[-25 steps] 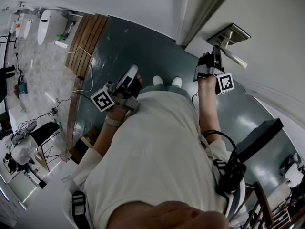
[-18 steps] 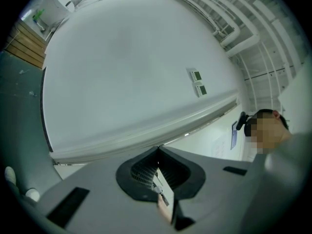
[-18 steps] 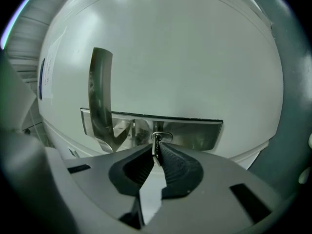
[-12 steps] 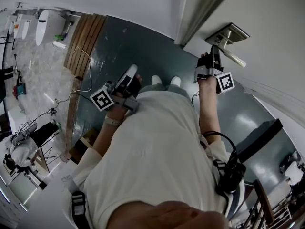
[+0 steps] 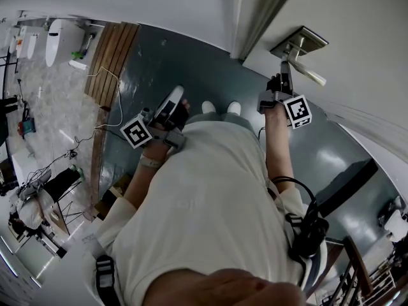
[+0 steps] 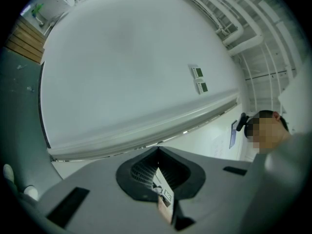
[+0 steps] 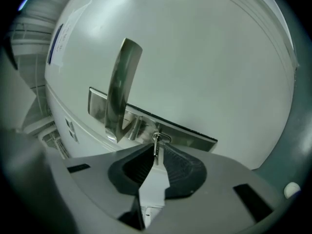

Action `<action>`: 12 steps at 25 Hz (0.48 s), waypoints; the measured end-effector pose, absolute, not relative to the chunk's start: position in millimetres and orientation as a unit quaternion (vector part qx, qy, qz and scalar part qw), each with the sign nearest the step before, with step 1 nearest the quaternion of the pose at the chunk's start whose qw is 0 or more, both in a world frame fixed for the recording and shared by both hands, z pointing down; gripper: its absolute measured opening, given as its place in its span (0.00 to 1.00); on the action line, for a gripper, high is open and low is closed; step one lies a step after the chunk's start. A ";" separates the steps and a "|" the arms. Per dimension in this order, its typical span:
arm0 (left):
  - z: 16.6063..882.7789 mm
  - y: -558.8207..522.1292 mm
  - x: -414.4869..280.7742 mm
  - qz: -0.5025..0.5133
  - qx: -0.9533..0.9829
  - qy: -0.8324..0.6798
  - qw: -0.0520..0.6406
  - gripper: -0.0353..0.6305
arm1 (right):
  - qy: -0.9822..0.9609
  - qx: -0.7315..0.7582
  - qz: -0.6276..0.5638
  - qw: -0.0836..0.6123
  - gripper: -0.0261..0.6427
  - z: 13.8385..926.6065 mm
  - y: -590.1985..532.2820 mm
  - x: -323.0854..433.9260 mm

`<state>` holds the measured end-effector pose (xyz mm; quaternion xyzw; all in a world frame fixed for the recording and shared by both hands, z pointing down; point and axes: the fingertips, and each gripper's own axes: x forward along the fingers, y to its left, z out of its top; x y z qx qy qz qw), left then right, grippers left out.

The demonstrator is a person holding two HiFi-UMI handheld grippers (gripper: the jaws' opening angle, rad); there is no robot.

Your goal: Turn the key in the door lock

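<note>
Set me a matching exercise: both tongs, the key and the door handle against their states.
1 grey left tongs
2 grey right tongs
3 small silver metal key
4 silver metal lever handle

A ungripped, sticking out from the white door
B shut on the key
C shut, empty
D at the metal lock plate, pinched

Pairs: 1-C, 2-B, 3-D, 4-A

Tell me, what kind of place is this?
Probably an indoor work space or lab, at a doorway: a white door with a metal lever handle and a key in it, a dark floor, and bare pipes overhead.
</note>
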<state>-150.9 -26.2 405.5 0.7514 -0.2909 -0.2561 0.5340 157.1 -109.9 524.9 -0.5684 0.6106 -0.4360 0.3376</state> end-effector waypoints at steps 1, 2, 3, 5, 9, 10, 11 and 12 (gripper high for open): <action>405.3 -26.5 -150.9 -0.256 0.752 -0.291 0.534 0.07 | 0.612 -0.567 -0.436 0.337 0.11 524.9 -110.2 156.9; 405.1 -26.6 -150.9 -0.256 0.752 -0.291 0.533 0.07 | 0.610 -0.564 -0.439 0.341 0.11 525.2 -110.6 156.6; 405.0 -26.4 -151.1 -0.256 0.752 -0.291 0.533 0.07 | 0.606 -0.561 -0.444 0.348 0.11 526.0 -110.5 156.3; 405.3 -25.5 -151.4 -0.255 0.752 -0.292 0.533 0.07 | 0.587 -0.552 -0.463 0.369 0.10 528.7 -108.5 156.1; 405.2 -26.4 -154.7 -0.254 0.751 -0.295 0.534 0.07 | 0.564 -0.525 -0.491 0.406 0.10 530.7 -109.1 155.5; 405.4 -26.6 -155.4 -0.254 0.750 -0.296 0.534 0.07 | 0.560 -0.518 -0.496 0.415 0.10 531.1 -109.5 155.6; 405.6 -26.5 -155.9 -0.254 0.750 -0.296 0.534 0.07 | 0.553 -0.510 -0.502 0.426 0.10 531.4 -109.8 155.7; 405.9 -26.2 -156.0 -0.254 0.750 -0.296 0.534 0.07 | 0.546 -0.502 -0.509 0.438 0.10 532.0 -109.7 155.8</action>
